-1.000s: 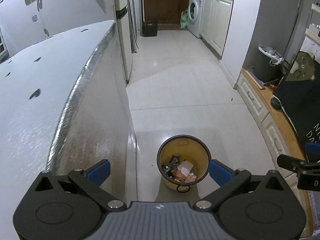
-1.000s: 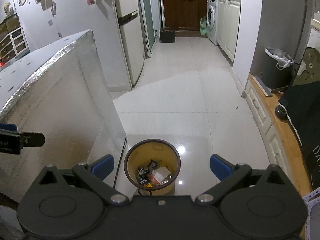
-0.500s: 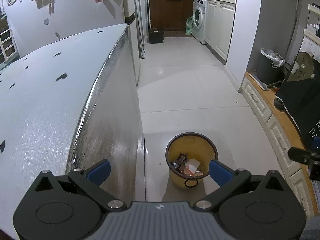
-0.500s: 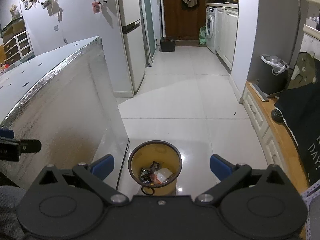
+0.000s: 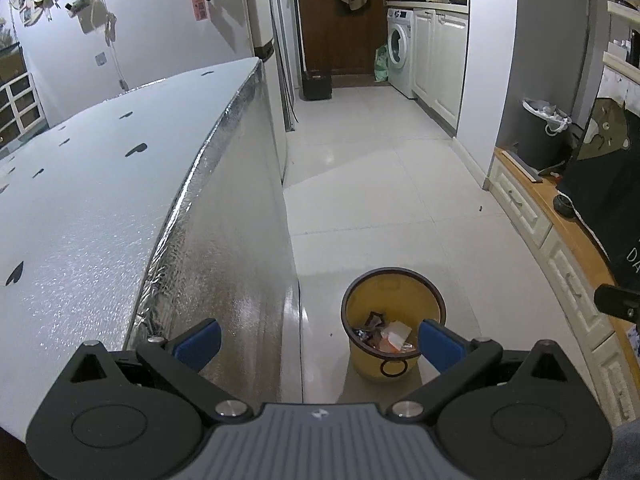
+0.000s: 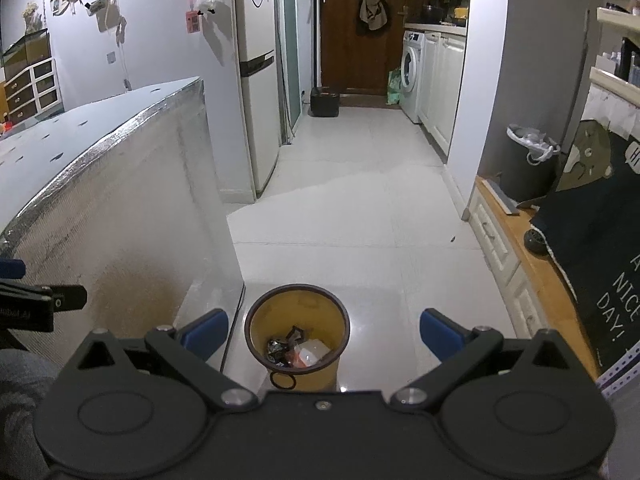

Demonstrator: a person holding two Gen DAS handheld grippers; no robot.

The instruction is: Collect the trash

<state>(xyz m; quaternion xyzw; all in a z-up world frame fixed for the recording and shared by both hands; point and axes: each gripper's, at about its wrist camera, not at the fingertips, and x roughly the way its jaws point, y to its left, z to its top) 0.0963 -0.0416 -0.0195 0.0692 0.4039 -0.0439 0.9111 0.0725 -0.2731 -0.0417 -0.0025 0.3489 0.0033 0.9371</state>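
- My left tool (image 5: 318,338) is spread wide, nothing between its 2 blue pads (image 5: 199,338).
- My right tool (image 6: 323,334) is just as wide and holds nothing either.
- Both tools hang above the floor (image 5: 384,184), looking down the hallway.
- The yellow bin (image 5: 394,322) with a dark rim stands on the floor tiles; in the left view it sits toward the right pad, in the right view (image 6: 298,330) it sits between the pads, nearer the left one.
- Trash (image 5: 386,334) lies at the bottom of the bin: dark crumpled wrappers, a white scrap and something orange, also plain in the right view (image 6: 300,354).
- A small black ring (image 6: 283,381) shows on the near side of the bin.
- The foil-covered tabletop (image 5: 100,216) fills my left side, its silver drape (image 5: 236,248) falling to the floor just beside the bin.
- Small dark marks dot the tabletop.
- Far down the hall I see a washing machine (image 5: 400,56) and a brown door (image 5: 340,28).
- On my right, a low wooden shelf (image 6: 532,256) carries a dark cloth (image 6: 592,240) with white lettering.
- A grey bin (image 6: 524,164) with a white liner stands beyond that shelf.
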